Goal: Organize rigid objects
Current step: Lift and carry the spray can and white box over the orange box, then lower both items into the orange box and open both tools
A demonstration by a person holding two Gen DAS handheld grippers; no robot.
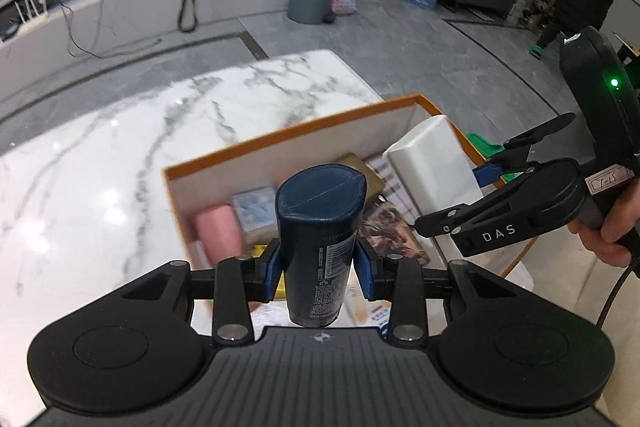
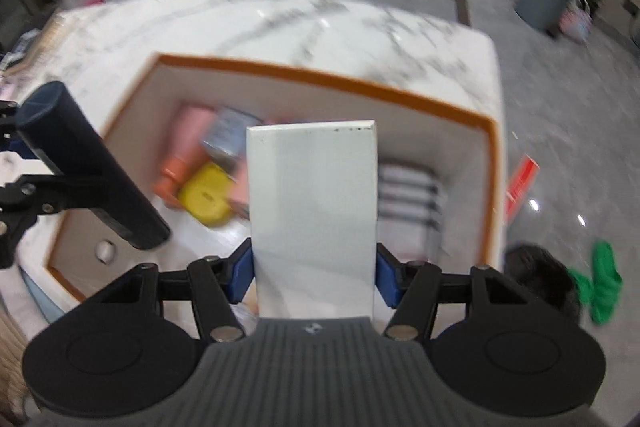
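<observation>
Over the orange-rimmed box (image 2: 490, 163) at the marble table's (image 1: 120, 147) corner, the left gripper (image 1: 320, 267) clamps a dark tube (image 1: 320, 223); the right gripper (image 2: 314, 269) clamps a white carton (image 2: 314, 207); several items already lie inside; these two remain unplaced.

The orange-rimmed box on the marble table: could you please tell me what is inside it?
The box holds a pink bottle, a yellow round thing, a bluish packet and a striped item. The white carton held over it hides the middle.
</observation>
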